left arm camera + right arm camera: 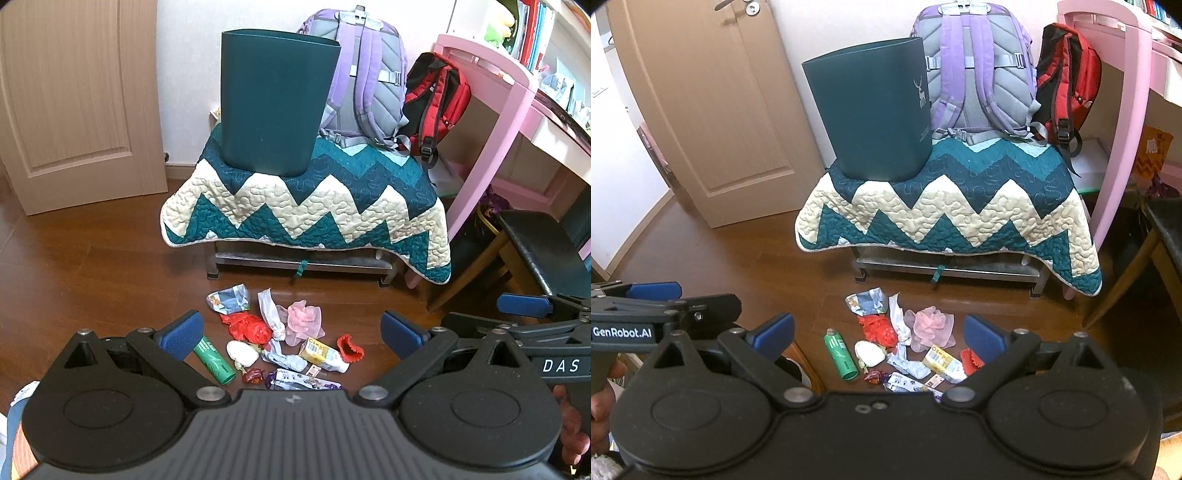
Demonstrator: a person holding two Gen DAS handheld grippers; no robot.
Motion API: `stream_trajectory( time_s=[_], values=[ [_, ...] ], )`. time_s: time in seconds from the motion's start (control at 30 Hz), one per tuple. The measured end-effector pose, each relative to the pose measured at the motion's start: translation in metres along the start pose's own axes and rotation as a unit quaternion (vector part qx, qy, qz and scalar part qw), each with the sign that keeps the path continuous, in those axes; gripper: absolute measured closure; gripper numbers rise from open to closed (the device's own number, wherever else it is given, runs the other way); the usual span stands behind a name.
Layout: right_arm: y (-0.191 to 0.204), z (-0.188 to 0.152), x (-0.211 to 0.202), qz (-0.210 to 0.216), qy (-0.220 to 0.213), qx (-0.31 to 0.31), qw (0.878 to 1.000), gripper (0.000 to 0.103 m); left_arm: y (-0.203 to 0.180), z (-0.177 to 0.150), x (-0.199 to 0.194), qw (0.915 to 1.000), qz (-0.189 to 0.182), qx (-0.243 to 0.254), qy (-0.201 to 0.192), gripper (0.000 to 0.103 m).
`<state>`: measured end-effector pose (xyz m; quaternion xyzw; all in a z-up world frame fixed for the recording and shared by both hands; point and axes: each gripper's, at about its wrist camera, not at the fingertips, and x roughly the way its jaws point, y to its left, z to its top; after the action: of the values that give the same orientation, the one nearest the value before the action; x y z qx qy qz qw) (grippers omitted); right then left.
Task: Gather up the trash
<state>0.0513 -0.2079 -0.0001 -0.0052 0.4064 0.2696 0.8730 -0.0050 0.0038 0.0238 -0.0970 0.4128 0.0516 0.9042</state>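
Note:
A pile of trash lies on the wooden floor in front of a bench: a green bottle, a red plastic bag, a pink mesh puff, a yellow carton and several crumpled wrappers. A dark teal bin stands upright on the quilt-covered bench. My left gripper is open and empty above the pile. My right gripper is open and empty above it too, and also shows in the left wrist view.
A teal and cream zigzag quilt covers the low bench. A purple backpack and a red backpack lean behind the bin. A pink desk and a dark chair stand right; a door stands left.

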Motion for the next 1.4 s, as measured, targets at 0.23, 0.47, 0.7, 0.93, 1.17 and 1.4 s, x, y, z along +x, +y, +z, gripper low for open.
stream_trajectory(
  time_s=[0.23, 0.47, 0.7, 0.93, 1.17, 1.4],
  values=[
    [0.002, -0.001, -0.002, 0.002, -0.005, -0.002, 1.000, 0.005, 0.001, -0.003, -0.001, 1.0000, -0.001, 0.001, -0.005, 0.000],
    [0.004, 0.001, -0.003, 0.009, -0.011, -0.007, 1.000, 0.005, 0.000, -0.003, -0.002, 1.0000, -0.004, 0.003, -0.008, 0.000],
    [0.006, 0.000, -0.004, 0.021, -0.018, -0.017, 0.999, 0.005, 0.000, -0.003, -0.002, 1.0000, -0.004, 0.001, -0.008, 0.000],
    [0.004, 0.001, -0.002, 0.015, -0.021, -0.017, 1.000, 0.005, 0.000, -0.004, 0.004, 1.0000, -0.008, 0.000, -0.003, 0.000],
    [0.005, 0.001, 0.006, 0.015, -0.015, -0.023, 0.999, 0.005, 0.003, -0.002, 0.013, 0.9998, -0.020, -0.002, 0.004, 0.000],
    [0.004, 0.007, 0.027, 0.022, 0.000, -0.034, 0.999, 0.005, 0.011, 0.004, 0.028, 0.9996, -0.029, -0.003, 0.003, 0.000]
  ],
)
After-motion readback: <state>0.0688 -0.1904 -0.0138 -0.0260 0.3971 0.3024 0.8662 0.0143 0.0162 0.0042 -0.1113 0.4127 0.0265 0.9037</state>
